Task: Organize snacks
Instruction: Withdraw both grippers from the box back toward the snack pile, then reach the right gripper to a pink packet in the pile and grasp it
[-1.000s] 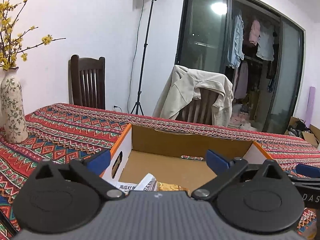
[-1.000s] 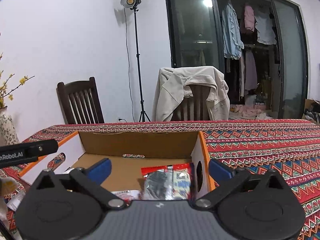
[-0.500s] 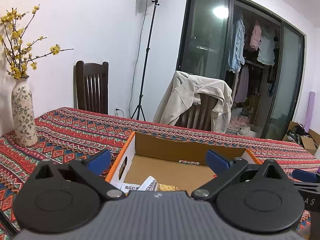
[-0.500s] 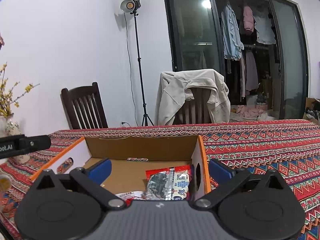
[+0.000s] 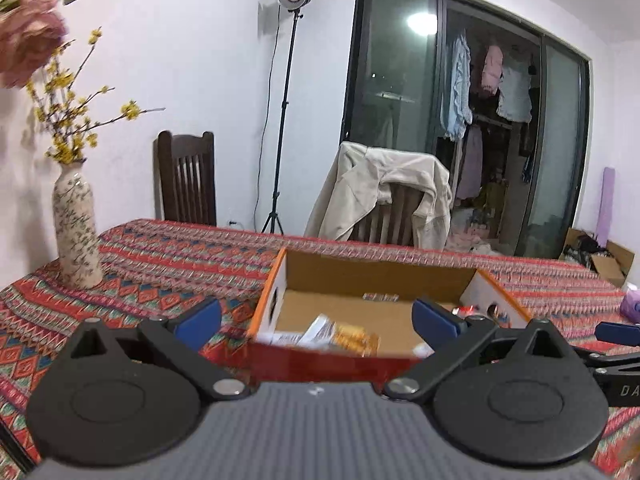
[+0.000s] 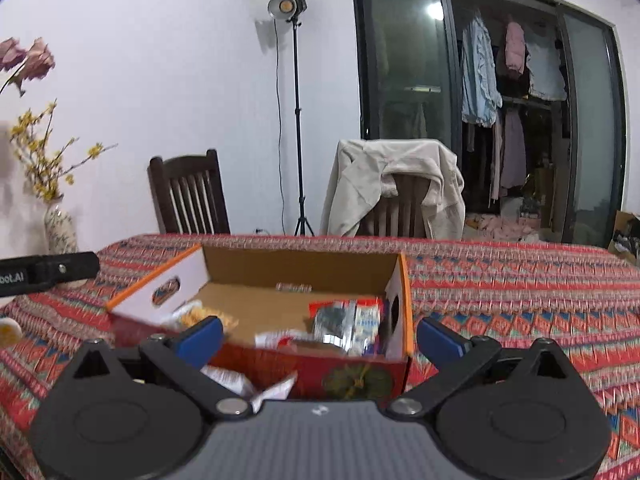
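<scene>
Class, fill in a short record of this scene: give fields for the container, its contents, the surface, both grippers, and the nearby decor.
container: open cardboard box, orange-edged flaps
contents: silver packet at the box's right wall; yellow packet near the left
surface: table under a red patterned cloth
left gripper: open, empty, facing the box
right gripper: open, empty, facing the box
decor: flowered vase on the table's left side
</scene>
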